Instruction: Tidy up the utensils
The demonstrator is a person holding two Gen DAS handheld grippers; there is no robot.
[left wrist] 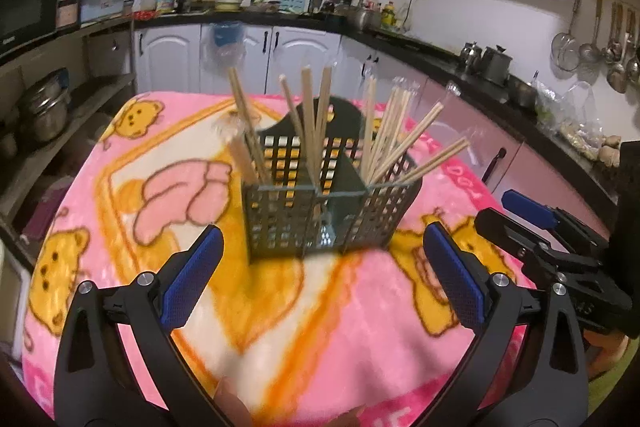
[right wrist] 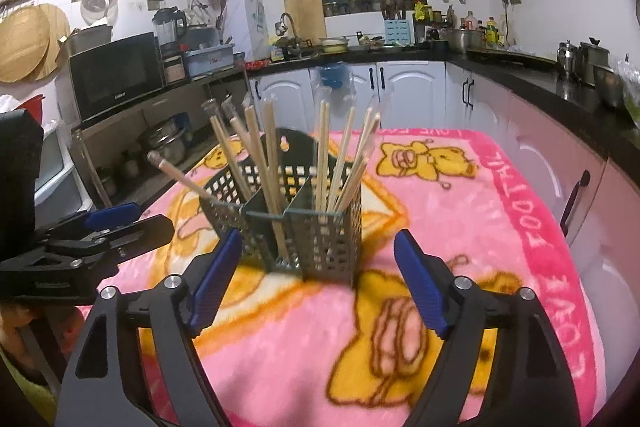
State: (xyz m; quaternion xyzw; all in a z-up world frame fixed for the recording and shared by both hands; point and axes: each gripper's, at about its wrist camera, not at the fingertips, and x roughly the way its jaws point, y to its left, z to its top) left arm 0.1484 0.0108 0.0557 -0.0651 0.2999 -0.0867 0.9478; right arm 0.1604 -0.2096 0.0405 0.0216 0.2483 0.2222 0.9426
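A dark perforated utensil holder (left wrist: pixel 320 215) (right wrist: pixel 304 227) with divided compartments stands upright on a pink bear-print blanket (left wrist: pixel 320 327) (right wrist: pixel 460 211). Several wooden chopsticks (left wrist: pixel 312 123) (right wrist: pixel 264 155) in clear sleeves stand in its compartments, leaning outward. My left gripper (left wrist: pixel 322 259) is open and empty, just in front of the holder. My right gripper (right wrist: pixel 318 267) is open and empty, also just before the holder. Each gripper shows at the side of the other's view: the right one (left wrist: pixel 532 223), the left one (right wrist: pixel 120 223).
Dark kitchen counters (left wrist: pixel 460 55) (right wrist: pixel 540 75) with white cabinets run behind and to the right of the table. A shelf with a microwave (right wrist: pixel 116 75) and pots stands at the left. Ladles hang on the right wall (left wrist: pixel 600 43).
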